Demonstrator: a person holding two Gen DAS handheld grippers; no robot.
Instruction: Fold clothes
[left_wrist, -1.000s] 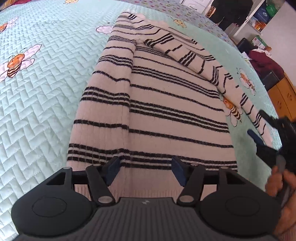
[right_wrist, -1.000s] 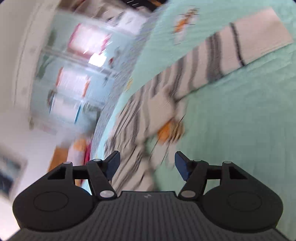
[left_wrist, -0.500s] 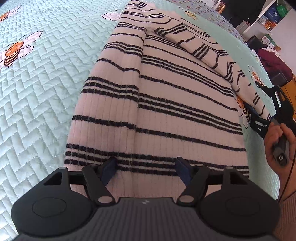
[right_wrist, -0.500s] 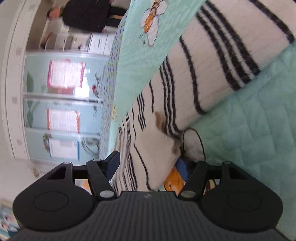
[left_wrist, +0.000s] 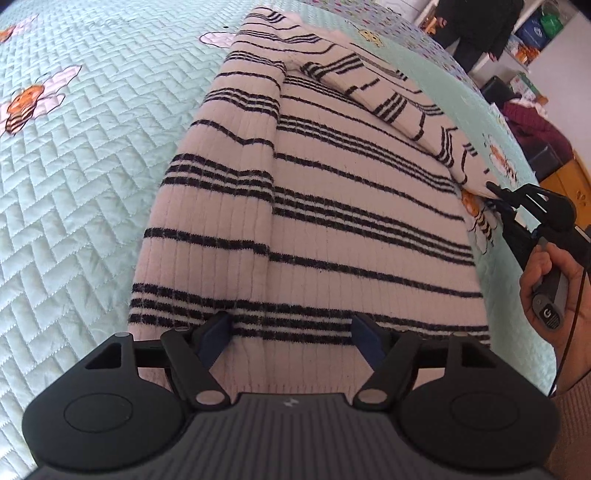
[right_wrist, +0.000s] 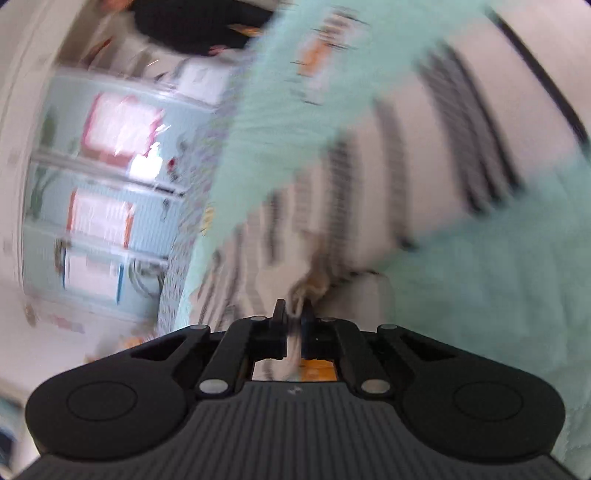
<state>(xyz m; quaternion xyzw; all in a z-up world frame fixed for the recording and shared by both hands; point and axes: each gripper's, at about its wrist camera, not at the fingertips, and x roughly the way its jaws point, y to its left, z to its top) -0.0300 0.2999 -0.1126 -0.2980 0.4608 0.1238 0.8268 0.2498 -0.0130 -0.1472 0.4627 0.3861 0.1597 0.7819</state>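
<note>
my right gripper (right_wrist: 293, 314) is clenched on the sweater (left_wrist: 314, 221) sleeve edge; my left gripper (left_wrist: 290, 332) is released. thin pinch: a fast pull may slip it free.

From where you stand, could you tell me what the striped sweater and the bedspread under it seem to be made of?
The striped sweater looks like a soft ribbed knit, maybe wool or acrylic: lengthwise ribs and fuzzy black stripes. The bedspread seems a matte quilted cotton-like fabric: stitched herringbone pattern, bee motifs.
</note>
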